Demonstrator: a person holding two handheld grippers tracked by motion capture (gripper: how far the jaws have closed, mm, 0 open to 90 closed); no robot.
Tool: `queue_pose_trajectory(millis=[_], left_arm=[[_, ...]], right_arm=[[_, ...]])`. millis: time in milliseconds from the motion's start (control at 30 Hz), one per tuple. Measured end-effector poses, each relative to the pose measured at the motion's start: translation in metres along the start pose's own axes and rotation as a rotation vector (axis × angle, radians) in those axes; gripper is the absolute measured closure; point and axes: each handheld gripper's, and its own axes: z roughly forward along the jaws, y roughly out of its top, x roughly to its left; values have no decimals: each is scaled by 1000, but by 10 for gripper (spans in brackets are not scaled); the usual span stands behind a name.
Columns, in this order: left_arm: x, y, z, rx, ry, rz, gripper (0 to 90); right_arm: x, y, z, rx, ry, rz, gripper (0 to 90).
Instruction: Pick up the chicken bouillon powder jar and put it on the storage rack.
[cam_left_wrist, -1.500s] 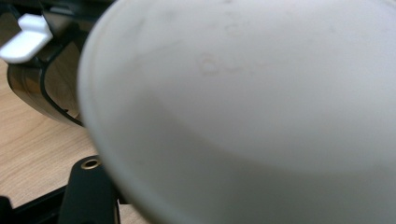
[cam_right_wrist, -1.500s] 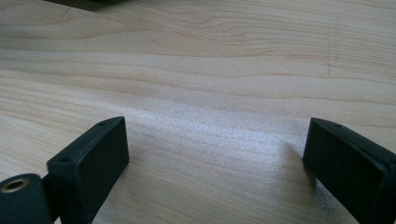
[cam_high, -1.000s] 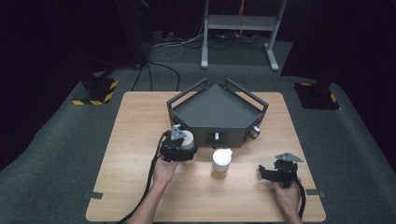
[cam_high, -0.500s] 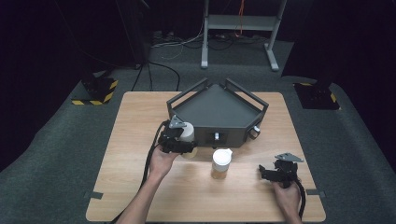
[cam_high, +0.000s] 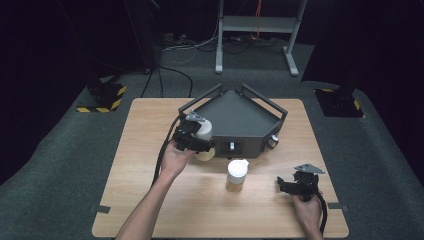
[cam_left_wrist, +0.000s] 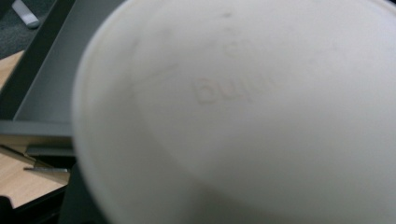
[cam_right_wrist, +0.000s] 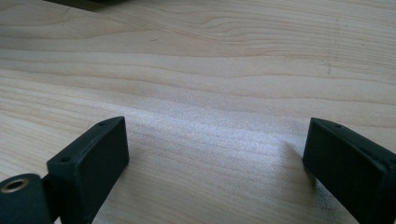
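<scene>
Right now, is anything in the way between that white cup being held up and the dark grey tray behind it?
Nothing visible is. The left gripper holds the white lidded paper cup lifted at the dark grey tray's front-left rim, and the tray floor beyond looks bare. The second lidded cup stands aside on the wooden table.

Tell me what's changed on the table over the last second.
The left gripper, shut on a white lidded paper cup, has carried it up and toward the dark grey five-sided metal tray. The second white-lidded cup on the wooden table and the open right gripper stayed put.
</scene>
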Motion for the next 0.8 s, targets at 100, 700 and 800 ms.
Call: queue_pose_trajectory(millis=[100,700,800], left_arm=[[3,9,-1,-4,-1,-2,327],[6,54,4,-6,39,4,328],[6,60,9,-6,56,0,327]], right_arm=[[0,0,0,0,0,0,62],[0,0,0,0,0,-1,62],[0,0,0,0,0,0,62]])
